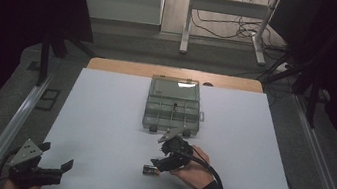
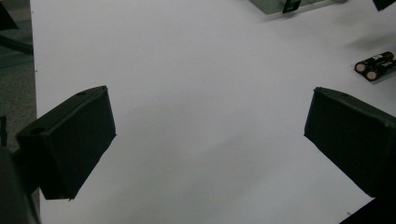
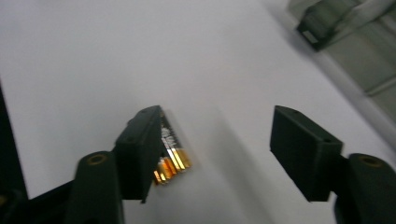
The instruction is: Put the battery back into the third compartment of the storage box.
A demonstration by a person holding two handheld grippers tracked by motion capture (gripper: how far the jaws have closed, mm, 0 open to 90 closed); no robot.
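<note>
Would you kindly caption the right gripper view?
Open right gripper over the white table, batteries beside one jaw.

Dim room, dark edges, glare on box lid [image 1: 185, 84] (right gripper view blurred), soft shadows

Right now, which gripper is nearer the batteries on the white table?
Right. The right gripper is at the batteries, jaws open around them. The left gripper sits apart near the table's front left corner.

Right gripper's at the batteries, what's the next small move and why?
Probably shift the right gripper sideways until the batteries sit centred, then close. In the right gripper view the batteries lie against one finger, with a wide gap to the other, and the fingers do not yet clamp them.
</note>
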